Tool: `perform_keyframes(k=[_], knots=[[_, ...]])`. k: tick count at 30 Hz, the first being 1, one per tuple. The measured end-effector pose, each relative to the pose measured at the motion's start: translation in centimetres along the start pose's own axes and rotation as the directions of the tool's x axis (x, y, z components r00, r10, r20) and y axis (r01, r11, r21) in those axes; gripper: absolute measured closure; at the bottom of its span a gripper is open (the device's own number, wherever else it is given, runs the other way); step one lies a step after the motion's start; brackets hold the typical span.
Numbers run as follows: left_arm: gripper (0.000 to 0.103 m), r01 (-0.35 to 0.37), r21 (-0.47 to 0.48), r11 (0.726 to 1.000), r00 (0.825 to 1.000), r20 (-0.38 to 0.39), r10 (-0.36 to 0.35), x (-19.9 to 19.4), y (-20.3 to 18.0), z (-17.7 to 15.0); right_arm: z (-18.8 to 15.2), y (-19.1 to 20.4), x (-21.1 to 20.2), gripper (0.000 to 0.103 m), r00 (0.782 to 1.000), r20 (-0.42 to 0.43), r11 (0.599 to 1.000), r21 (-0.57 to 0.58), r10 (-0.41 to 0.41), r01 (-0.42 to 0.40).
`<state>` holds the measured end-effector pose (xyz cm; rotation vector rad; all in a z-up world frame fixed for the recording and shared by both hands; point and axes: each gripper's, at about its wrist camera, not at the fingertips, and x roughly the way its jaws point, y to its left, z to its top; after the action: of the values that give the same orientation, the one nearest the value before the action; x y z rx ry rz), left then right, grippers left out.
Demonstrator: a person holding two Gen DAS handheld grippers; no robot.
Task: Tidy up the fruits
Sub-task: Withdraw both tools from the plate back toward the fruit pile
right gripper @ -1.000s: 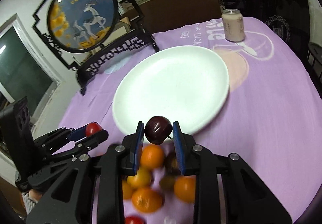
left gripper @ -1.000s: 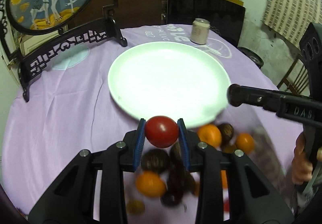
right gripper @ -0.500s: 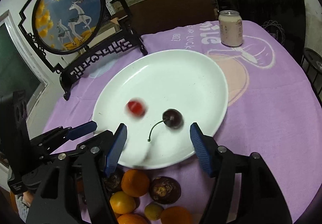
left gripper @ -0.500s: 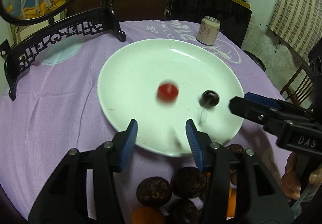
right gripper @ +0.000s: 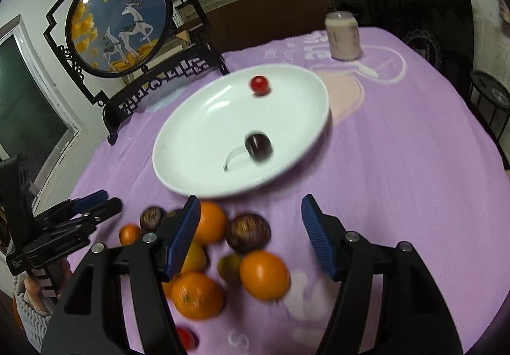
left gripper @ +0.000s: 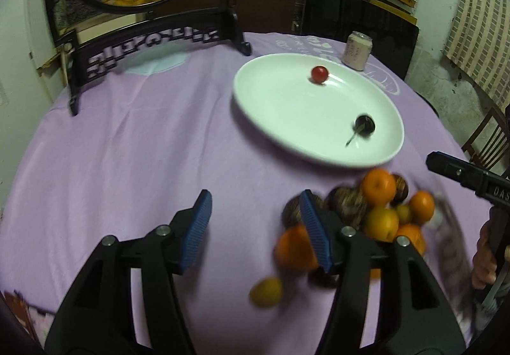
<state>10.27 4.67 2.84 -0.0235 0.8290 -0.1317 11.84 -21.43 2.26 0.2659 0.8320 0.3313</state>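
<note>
A white plate on the purple cloth holds a small red tomato at its far side and a dark cherry with a stem. A pile of oranges, dark passion fruits and small yellow fruits lies in front of the plate. My left gripper is open and empty, left of the pile. My right gripper is open and empty above the pile.
A drink can stands behind the plate. A black framed round deer screen stands at the back left. A dark chair is behind the table. A wooden chair is at the right.
Both grippers let go of the tomato and the cherry onto the plate, then pulled back toward the fruit pile. The tomato rolled to the plate's far side.
</note>
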Motion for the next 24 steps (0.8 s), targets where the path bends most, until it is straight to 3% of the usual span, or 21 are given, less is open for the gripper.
perform_keyframes(k=[8, 15, 18, 24], knots=[[0.041, -0.021, 0.091, 0.996, 0.998, -0.049, 0.025, -1.6, -0.1, -5.5, -2.7, -0.7, -2.4, 0.037, 1.000, 0.013, 0.999, 0.022, 0.028, -0.028], [0.041, -0.021, 0.097, 0.995, 0.998, -0.053, 0.026, -1.3, -0.4, -5.9, -5.3, 1.3, -2.9, 0.037, 0.997, -0.031, 0.996, -0.053, 0.065, -0.067], [0.041, -0.023, 0.090, 0.996, 0.998, -0.054, 0.028, -1.1, -0.4, -5.9, -6.2, 2.5, -2.7, 0.023, 0.995, -0.068, 0.992, -0.092, 0.079, -0.085], [0.041, -0.016, 0.116, 0.993, 0.998, -0.056, 0.023, -0.9, -1.2, -6.1, -7.9, 4.9, -2.3, 0.021, 0.990, -0.116, 0.976, -0.195, 0.079, -0.100]])
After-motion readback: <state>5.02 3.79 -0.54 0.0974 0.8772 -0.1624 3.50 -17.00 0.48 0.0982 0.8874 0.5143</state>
